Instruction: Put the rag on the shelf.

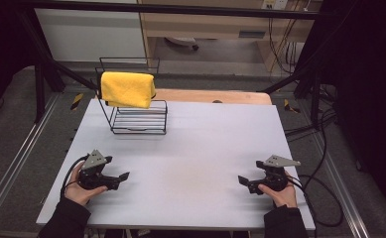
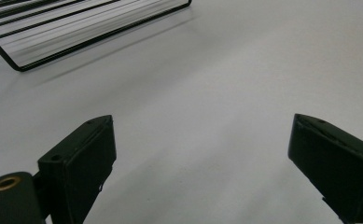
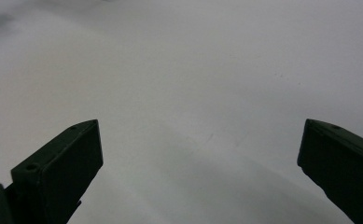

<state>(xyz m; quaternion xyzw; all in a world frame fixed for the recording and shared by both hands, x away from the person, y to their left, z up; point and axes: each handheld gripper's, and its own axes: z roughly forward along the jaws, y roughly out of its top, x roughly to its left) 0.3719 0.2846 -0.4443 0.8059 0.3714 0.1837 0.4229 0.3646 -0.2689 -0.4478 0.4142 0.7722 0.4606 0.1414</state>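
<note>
Folded yellow cloth [image 1: 127,89] draped over top rail of black wire rack [image 1: 138,116]; rack stands on far-left part of pale grey surface [image 1: 205,148]. Rack base wires also seen at upper left of left gripper view [image 2: 76,32]. Cloth material likely microfibre; texture too soft to confirm.

Left claw [image 1: 123,177] near front-left edge, held in left hand [image 1: 81,191], jaws spread wide, nothing between. Right claw [image 1: 243,181] near front-right edge, held in right hand [image 1: 280,194], jaws likewise released. Claws well apart, both well clear of rack.
</note>
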